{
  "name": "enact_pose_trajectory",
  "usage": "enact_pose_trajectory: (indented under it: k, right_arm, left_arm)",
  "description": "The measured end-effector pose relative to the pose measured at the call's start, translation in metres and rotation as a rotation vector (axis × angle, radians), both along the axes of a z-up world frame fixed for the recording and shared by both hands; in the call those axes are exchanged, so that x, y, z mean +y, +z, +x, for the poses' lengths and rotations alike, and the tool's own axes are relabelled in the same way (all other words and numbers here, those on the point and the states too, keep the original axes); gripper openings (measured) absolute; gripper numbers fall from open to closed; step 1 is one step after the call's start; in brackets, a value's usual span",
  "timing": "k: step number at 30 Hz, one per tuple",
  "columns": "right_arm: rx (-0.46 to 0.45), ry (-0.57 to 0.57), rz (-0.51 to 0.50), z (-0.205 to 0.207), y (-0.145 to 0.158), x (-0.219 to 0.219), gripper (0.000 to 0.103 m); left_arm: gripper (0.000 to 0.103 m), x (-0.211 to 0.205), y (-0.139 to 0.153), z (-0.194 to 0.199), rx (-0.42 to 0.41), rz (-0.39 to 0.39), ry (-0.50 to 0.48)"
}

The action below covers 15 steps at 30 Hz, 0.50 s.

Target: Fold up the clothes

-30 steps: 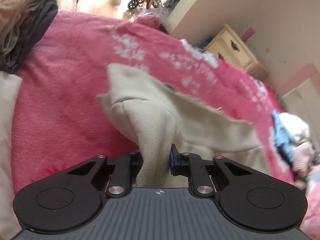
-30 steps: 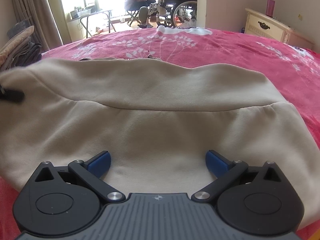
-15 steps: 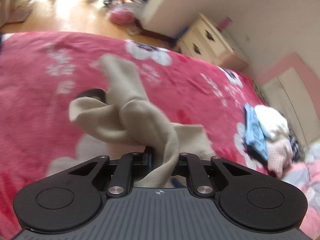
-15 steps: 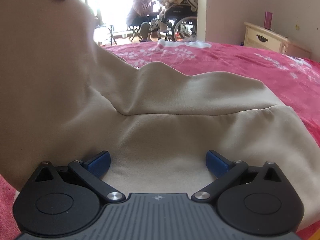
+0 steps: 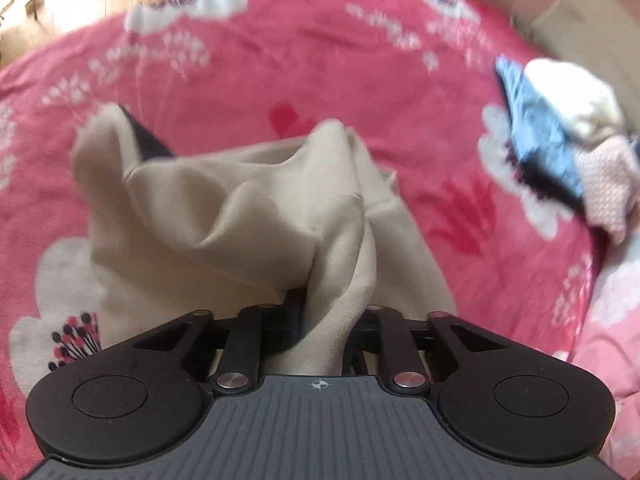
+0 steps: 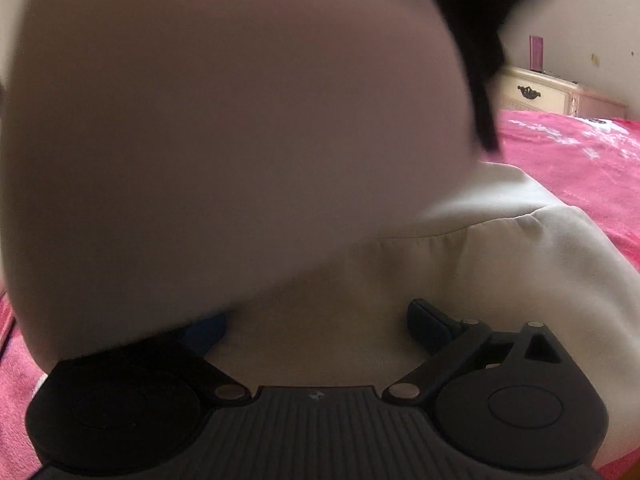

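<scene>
A beige garment lies rumpled on the pink flowered bedspread. My left gripper points steeply down with a bunched fold of the garment between its jaws. The jaws are opening, and the cloth still fills the gap between them. In the right wrist view that lifted fold hangs blurred across most of the picture, with the left gripper dark at its top right edge. My right gripper stands wide open low over the flat part of the garment, nothing between its blue pads.
A small pile of blue, white and pink clothes sits on the bedspread to the right. A cream dresser stands against the wall beyond the bed. Wooden floor shows past the bed's far left edge.
My left gripper has carried the held fold across the garment, swinging over the bed and tipping downward. The fold now covers most of the right wrist view. The right gripper has barely moved.
</scene>
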State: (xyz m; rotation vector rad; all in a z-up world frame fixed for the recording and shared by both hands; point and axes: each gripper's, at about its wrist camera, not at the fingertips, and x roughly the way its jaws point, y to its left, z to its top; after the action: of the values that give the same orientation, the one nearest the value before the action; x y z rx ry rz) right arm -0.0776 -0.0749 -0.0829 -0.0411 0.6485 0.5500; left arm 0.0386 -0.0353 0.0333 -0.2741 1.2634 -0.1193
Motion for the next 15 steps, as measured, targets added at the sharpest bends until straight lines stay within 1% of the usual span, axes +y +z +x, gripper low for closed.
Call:
enact_pose_trajectory:
  k: [1, 2, 3, 5, 7, 9, 10, 11, 13, 15]
  right_arm:
    - [-0.003, 0.002, -0.002, -0.001, 0.0, 0.001, 0.1]
    - [-0.007, 0.005, -0.004, -0.001, 0.0, 0.001, 0.1]
    - [-0.006, 0.006, 0.0, -0.001, 0.0, 0.001, 0.1]
    - [-0.005, 0.009, 0.005, -0.001, 0.001, 0.001, 0.1]
    - [-0.004, 0.01, 0.007, -0.001, 0.001, 0.002, 0.1]
    - [-0.004, 0.01, 0.005, -0.001, 0.002, 0.003, 0.1]
    - [-0.005, 0.01, 0.002, -0.001, 0.002, 0.004, 0.1]
    - [-0.005, 0.015, -0.004, -0.001, 0.003, 0.005, 0.1]
    - [-0.007, 0.027, -0.018, -0.002, 0.005, 0.005, 0.1]
    - [-0.008, 0.043, -0.03, -0.002, 0.008, 0.004, 0.1]
  left_arm:
    - [0.036, 0.0, 0.004, 0.0, 0.01, -0.01, 0.03]
    - [0.042, 0.0, 0.01, -0.001, 0.012, -0.028, 0.054]
    - [0.049, -0.001, 0.019, -0.002, -0.006, -0.07, 0.059]
    - [0.049, -0.003, 0.039, -0.005, -0.042, -0.154, 0.064]
    - [0.05, -0.007, 0.064, -0.009, -0.094, -0.213, 0.031]
    - [0.051, -0.004, 0.093, -0.019, -0.188, -0.244, -0.026]
    - [0.054, 0.001, 0.106, -0.026, -0.235, -0.235, -0.045]
    - [0.055, 0.006, 0.117, -0.033, -0.279, -0.221, -0.059]
    - [0.057, 0.028, 0.132, -0.049, -0.344, -0.157, -0.057]
    - [0.057, 0.056, 0.138, -0.069, -0.387, -0.085, -0.05]
